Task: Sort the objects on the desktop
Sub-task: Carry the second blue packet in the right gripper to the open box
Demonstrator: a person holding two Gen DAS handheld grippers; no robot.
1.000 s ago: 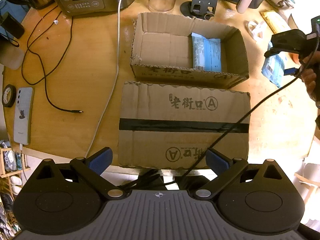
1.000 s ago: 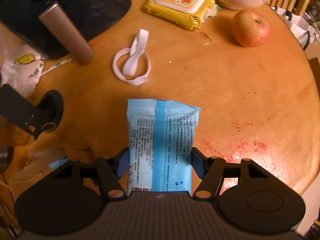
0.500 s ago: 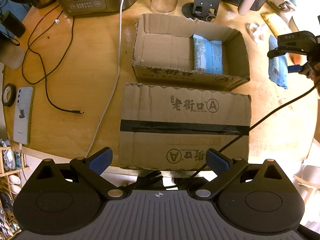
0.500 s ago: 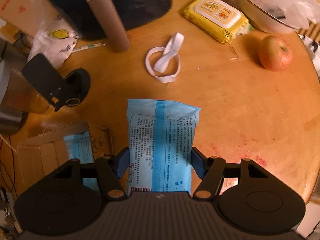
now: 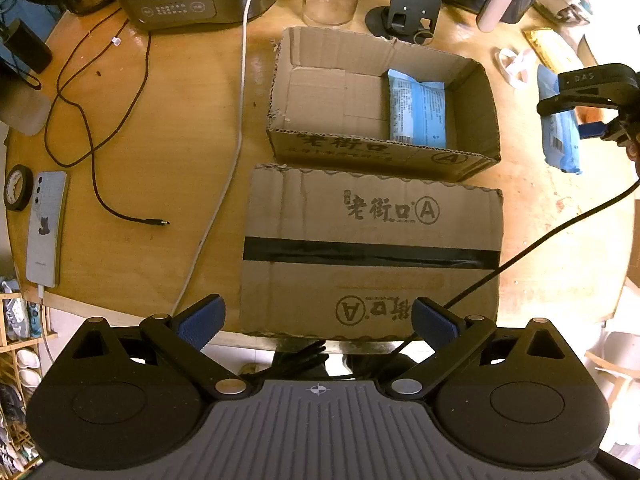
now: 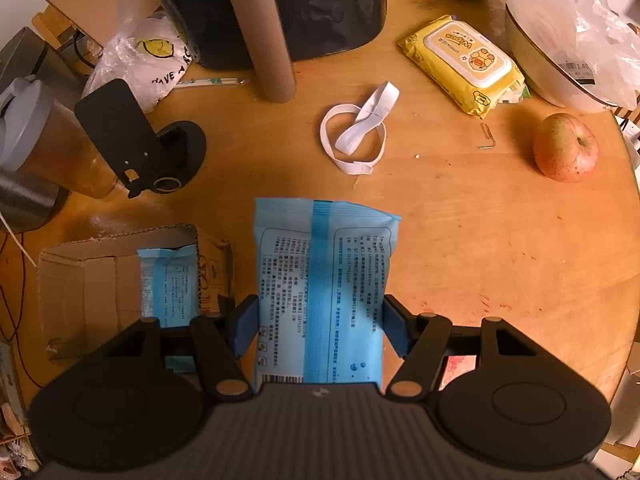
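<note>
Blue, soft and crinkly, the packet [image 6: 320, 292] sits clamped by its long edges in your right tongs [image 6: 318, 330] above the counter [image 6: 460, 240] beside the open box [image 5: 384, 100], light but slippery, while your left tongs [image 5: 318, 318] hang apart.

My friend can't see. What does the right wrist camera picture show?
The right gripper holds a blue packet above a round wooden table. To its left is an open cardboard box with another blue packet inside; farther off lie a white strap, yellow wipes and an apple.
</note>
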